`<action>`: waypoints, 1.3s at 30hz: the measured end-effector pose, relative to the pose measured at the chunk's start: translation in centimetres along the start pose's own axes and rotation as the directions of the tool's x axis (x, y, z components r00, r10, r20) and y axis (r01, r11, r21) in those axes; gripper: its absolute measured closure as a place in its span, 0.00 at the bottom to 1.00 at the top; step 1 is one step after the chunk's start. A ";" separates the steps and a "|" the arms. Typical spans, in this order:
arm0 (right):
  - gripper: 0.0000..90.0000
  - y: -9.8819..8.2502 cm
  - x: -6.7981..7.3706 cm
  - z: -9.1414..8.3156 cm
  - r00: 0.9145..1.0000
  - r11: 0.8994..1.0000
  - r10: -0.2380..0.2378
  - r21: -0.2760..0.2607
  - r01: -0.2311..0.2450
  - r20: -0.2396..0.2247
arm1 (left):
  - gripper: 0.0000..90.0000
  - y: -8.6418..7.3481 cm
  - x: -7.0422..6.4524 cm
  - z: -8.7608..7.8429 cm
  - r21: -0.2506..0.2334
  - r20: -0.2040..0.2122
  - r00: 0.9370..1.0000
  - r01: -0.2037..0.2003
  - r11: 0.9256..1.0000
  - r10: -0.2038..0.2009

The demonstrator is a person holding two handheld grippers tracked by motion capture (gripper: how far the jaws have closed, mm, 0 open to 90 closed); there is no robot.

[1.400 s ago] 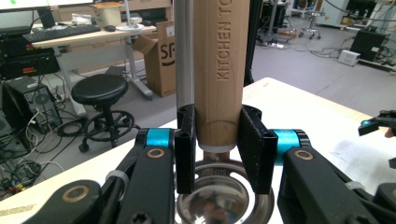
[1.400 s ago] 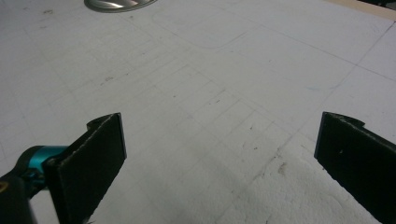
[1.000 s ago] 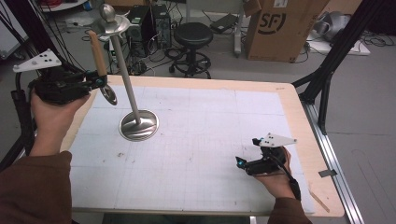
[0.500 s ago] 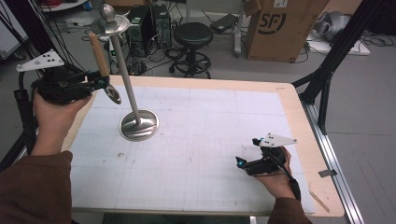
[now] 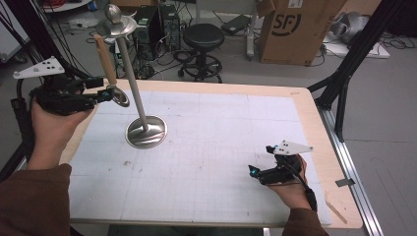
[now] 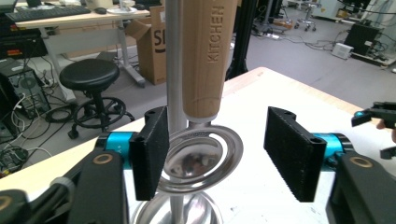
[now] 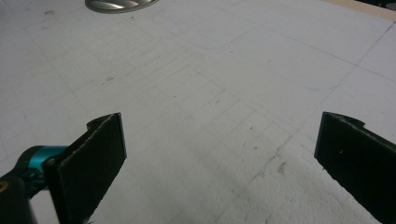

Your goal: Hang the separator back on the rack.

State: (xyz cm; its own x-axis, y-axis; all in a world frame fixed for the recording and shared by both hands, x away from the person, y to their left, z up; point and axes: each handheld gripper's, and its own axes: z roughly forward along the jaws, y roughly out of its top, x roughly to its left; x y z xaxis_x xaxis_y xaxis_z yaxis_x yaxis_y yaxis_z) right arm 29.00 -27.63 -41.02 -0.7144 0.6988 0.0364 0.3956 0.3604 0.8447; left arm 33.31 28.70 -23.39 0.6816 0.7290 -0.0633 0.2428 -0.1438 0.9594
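Holding our left gripper [image 5: 105,93] raised beside the worktop's left edge, we see its black, ridged jaws spread wide, with a utensil standing upright between them: a smooth, rounded pale wooden handle [image 6: 202,56] stamped "KITCHEN" and, below it, a round shiny metal head [image 6: 198,161] with a raised rim. The left jaw sits against that rim; the right jaw stands apart from it, so we cannot tell whether anything is truly pinched.

Just behind the utensil rises a slim polished steel pole [image 5: 132,83] on a round, dished steel base [image 5: 146,132], topped by a small saucer-shaped disc and a ball knob [image 5: 114,14]. The base rests on the white, faintly gridded mat [image 5: 211,162] that covers the light plywood worktop [image 5: 314,123].

Our right gripper [image 5: 253,170] lies low over the mat near the front right corner, jaws spread and empty, well apart from the stand. Its own view shows flat black pads [image 7: 95,158] above the scuffed, speckled mat surface.
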 end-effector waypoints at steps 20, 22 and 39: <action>0.01 0.0 0.1 -0.1 1.000 1.000 0.002 -0.001 -0.002 0.001 | 0.34 -0.7 -2.4 -1.2 -0.014 0.103 0.994 -0.025 1.000 0.026; 0.01 0.1 0.0 -0.1 1.000 1.000 0.003 -0.005 -0.003 0.003 | 0.34 -0.6 -2.7 -1.1 -0.020 0.109 0.994 -0.026 0.999 0.028; 0.01 0.1 0.0 -0.1 1.000 1.000 -0.003 -0.004 0.003 0.002 | 0.24 -1.5 -4.6 0.9 -0.009 0.191 0.981 -0.041 0.999 0.042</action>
State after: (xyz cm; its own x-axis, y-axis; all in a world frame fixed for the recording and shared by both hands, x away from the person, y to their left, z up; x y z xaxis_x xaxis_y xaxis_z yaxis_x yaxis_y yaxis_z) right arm 28.92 -27.69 -40.89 -0.7142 0.6992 0.0328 0.3912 0.3598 0.8470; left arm 30.45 24.94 -24.84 0.8103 0.5812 -0.0742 0.2084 -0.1675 0.9636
